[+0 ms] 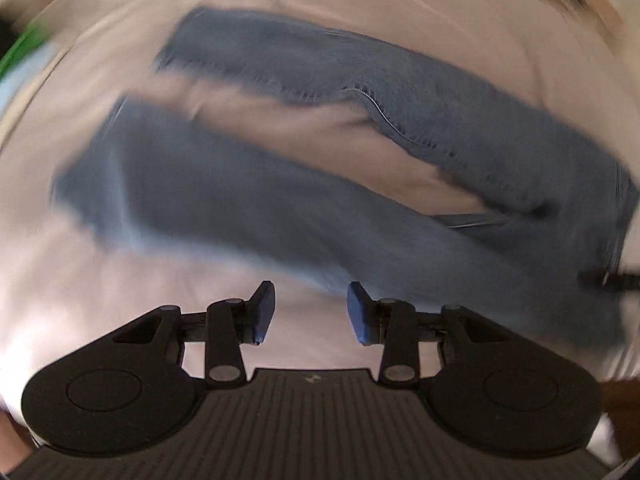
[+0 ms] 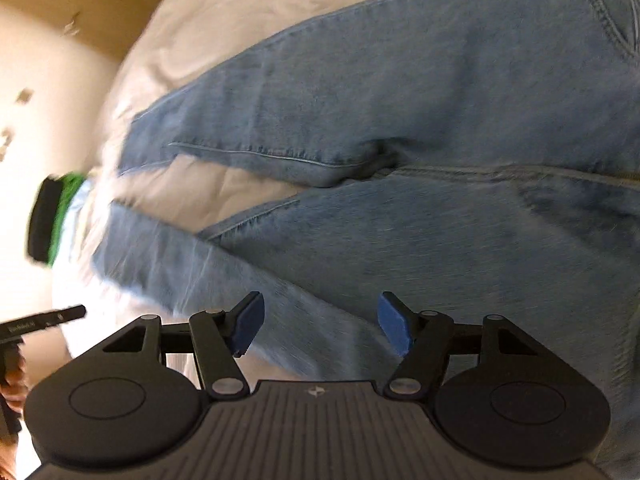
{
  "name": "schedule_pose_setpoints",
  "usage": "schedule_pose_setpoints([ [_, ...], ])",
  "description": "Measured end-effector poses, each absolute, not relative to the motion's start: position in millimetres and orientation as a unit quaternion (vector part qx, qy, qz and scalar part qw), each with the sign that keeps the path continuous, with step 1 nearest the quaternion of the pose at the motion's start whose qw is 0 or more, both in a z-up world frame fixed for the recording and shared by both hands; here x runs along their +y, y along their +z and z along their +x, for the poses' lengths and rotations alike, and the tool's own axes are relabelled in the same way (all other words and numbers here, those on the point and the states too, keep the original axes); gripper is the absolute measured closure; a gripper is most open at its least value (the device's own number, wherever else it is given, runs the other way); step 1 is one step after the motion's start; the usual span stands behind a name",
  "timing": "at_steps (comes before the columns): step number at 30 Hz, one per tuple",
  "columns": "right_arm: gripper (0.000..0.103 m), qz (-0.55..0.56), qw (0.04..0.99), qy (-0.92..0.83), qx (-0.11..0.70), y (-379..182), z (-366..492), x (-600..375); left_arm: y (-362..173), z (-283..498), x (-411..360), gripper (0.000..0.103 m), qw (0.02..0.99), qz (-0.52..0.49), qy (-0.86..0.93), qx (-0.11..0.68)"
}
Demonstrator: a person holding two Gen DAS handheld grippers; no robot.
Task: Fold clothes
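A pair of light blue jeans [image 1: 280,200] lies spread flat on a white bedsheet [image 1: 120,300], its two legs parted with sheet showing between them. In the left wrist view the picture is blurred; my left gripper [image 1: 311,312] hovers above the sheet just beside the nearer leg, open, nothing between its blue pads. In the right wrist view the jeans [image 2: 400,100] fill most of the frame, crotch seam at centre. My right gripper [image 2: 320,324] hangs over the nearer leg, open wider, with denim below it but nothing pinched.
A black and green object [image 2: 48,220] sits at the bed's left edge, with pale floor [image 2: 40,80] beyond. Part of the other hand-held gripper [image 2: 40,322] pokes in at the lower left of the right wrist view. White sheet [image 2: 220,20] extends past the jeans.
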State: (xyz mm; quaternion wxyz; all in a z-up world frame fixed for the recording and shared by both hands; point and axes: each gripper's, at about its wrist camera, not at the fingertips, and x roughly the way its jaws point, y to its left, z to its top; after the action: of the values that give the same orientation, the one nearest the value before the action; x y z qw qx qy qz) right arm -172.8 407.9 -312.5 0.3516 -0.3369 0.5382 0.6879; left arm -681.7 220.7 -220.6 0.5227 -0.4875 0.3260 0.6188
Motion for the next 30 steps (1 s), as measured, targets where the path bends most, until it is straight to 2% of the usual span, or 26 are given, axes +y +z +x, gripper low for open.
schedule_pose_setpoints([
  [4, 0.036, -0.328, 0.396, 0.673, 0.531, -317, -212, 393, -242, -736, 264, 0.063, 0.599, -0.402, 0.523, 0.453],
  [8, 0.032, -0.343, 0.402, 0.684, 0.503, -323, -234, 393, -265, -771, 298, 0.055, 0.629, -0.309, 0.441, 0.561],
  [11, 0.031, -0.37, 0.385, 0.704, 0.468, -324, -246, 400, -283, -782, 324, 0.052, 0.642, -0.243, 0.392, 0.613],
  [14, 0.03, -0.407, 0.357, 0.717, 0.439, -328, -253, 410, -301, -788, 345, 0.041, 0.651, -0.195, 0.341, 0.65],
  [19, 0.03, -0.453, 0.311, 0.725, 0.416, -345, -256, 420, -345, -785, 362, 0.042, 0.641, -0.138, 0.261, 0.709],
  [20, 0.03, -0.455, 0.309, 0.725, 0.414, -348, -256, 421, -351, -784, 362, 0.047, 0.641, -0.132, 0.248, 0.714],
  [23, 0.031, -0.454, 0.302, 0.726, 0.42, -355, -256, 418, -355, -774, 351, 0.09, 0.642, -0.123, 0.21, 0.728],
  [24, 0.034, -0.453, 0.299, 0.726, 0.422, -356, -257, 416, -354, -770, 345, 0.097, 0.64, -0.11, 0.203, 0.733],
  [25, 0.049, -0.453, 0.294, 0.729, 0.421, -356, -259, 412, -352, -769, 335, 0.102, 0.636, -0.082, 0.208, 0.739],
  [26, 0.079, -0.455, 0.29, 0.73, 0.419, -356, -262, 408, -350, -767, 325, 0.103, 0.631, -0.053, 0.213, 0.744],
  [27, 0.092, -0.466, 0.287, 0.73, 0.41, -354, -266, 404, -345, -766, 316, 0.103, 0.628, -0.029, 0.223, 0.745],
  [28, 0.098, -0.48, 0.286, 0.734, 0.385, -350, -271, 397, -335, -767, 308, 0.103, 0.629, -0.019, 0.251, 0.736],
  [30, 0.1, -0.491, 0.292, 0.745, 0.345, -338, -276, 385, -305, -771, 293, 0.103, 0.632, -0.011, 0.323, 0.704],
])
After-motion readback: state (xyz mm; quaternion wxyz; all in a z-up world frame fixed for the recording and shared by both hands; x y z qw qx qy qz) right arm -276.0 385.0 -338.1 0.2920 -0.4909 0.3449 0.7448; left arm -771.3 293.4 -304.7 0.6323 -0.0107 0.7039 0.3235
